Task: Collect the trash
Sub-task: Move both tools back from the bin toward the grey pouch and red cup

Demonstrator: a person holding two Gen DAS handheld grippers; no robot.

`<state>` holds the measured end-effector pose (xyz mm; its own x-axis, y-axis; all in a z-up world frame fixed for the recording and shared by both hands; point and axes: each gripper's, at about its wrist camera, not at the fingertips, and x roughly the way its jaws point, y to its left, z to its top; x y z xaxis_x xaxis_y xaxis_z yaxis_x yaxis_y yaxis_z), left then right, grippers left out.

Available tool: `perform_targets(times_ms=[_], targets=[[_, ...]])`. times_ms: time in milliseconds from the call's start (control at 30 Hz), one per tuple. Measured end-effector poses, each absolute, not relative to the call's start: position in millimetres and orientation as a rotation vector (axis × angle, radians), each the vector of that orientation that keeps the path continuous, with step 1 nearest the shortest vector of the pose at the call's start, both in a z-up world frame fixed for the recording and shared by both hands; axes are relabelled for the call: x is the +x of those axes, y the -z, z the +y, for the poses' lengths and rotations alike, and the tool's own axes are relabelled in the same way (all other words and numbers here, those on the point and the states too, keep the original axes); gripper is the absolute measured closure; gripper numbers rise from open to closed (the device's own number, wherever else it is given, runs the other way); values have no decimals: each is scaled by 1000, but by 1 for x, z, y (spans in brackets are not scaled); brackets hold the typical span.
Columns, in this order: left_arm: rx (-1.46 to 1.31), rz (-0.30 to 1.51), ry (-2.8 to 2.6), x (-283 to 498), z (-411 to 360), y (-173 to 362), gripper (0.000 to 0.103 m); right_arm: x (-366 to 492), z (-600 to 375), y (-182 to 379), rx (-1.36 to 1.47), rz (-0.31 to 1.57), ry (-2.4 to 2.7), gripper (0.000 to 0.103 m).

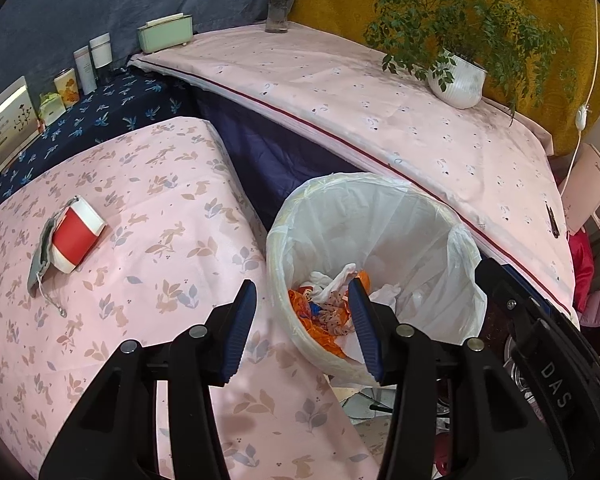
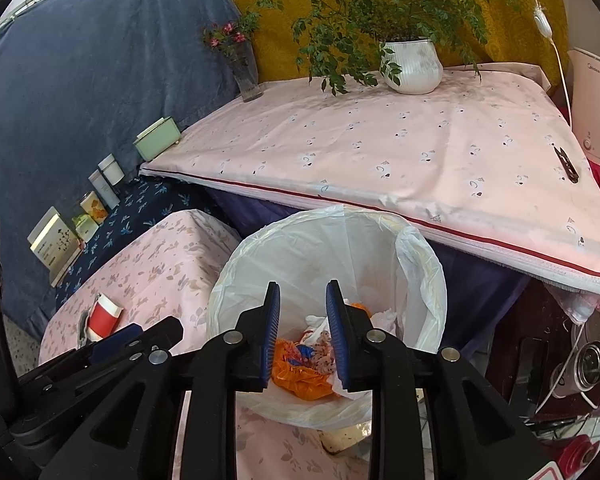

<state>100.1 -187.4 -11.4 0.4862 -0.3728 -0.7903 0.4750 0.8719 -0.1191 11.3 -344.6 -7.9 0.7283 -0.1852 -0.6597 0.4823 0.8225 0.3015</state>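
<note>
One red-and-white paper cup (image 1: 77, 236) lies on its side on the pink bench (image 1: 148, 208), well left of the left gripper (image 1: 302, 332), whose fingers gape empty. Right gripper (image 2: 303, 336) hangs parted and empty over the lined bin (image 2: 420, 264) of crumpled trash (image 2: 300, 376).

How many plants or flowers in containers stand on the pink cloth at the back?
2. A glass vase with pink flowers stands at the back left corner; a white pot with a green plant stands further right along the back edge. None seems hidden.
</note>
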Motion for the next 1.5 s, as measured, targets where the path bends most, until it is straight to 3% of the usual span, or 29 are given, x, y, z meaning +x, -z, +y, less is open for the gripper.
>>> perform_targets(times_ms=[467,600,1300,1500], targets=[[76,929,439,108,-142,14,58,22,-307,2,428,675,336,72],[56,930,413,112,-124,14,58,26,-293,1,405,681,323,66],[-50,968,232,146,-10,32,58,69,-203,4,304,737,200,64],[-74,971,167,158,23,40,43,85,-176,9,275,759,160,59]])
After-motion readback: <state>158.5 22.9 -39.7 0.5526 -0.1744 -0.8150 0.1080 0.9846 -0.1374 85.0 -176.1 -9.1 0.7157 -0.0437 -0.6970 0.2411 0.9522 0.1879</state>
